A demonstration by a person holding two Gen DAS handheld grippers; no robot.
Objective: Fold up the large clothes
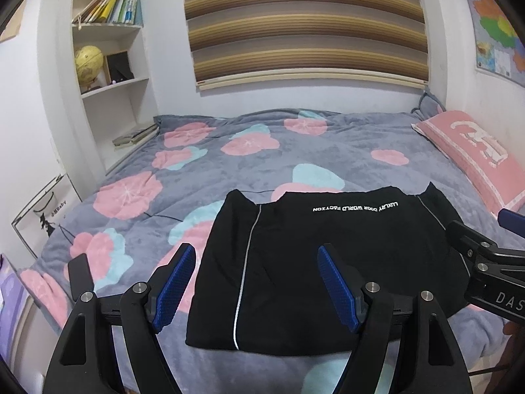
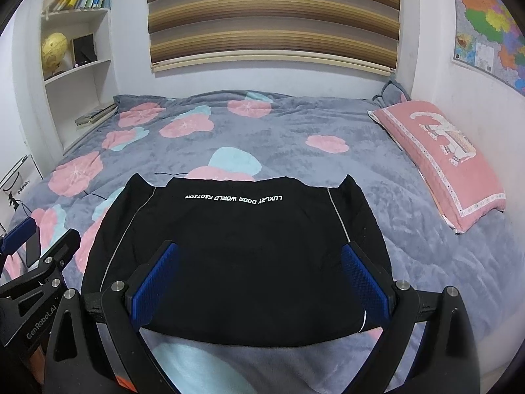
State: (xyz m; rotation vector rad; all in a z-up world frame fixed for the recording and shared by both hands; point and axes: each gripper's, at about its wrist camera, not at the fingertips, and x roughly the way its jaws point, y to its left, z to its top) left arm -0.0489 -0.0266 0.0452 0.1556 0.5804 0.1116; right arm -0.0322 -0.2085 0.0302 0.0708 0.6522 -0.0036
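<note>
A black garment with white lettering and thin grey piping lies folded into a compact rectangle on the bed; it also shows in the right wrist view. My left gripper is open and empty, held above the garment's near left part. My right gripper is open and empty, held above the garment's near edge. The right gripper's body shows at the right edge of the left wrist view. The left gripper's body shows at the left edge of the right wrist view.
The bed has a grey blanket with pink and blue flowers. A pink pillow lies at the right by the wall. A white bookshelf with books and a globe stands at the left. A striped blind hangs behind.
</note>
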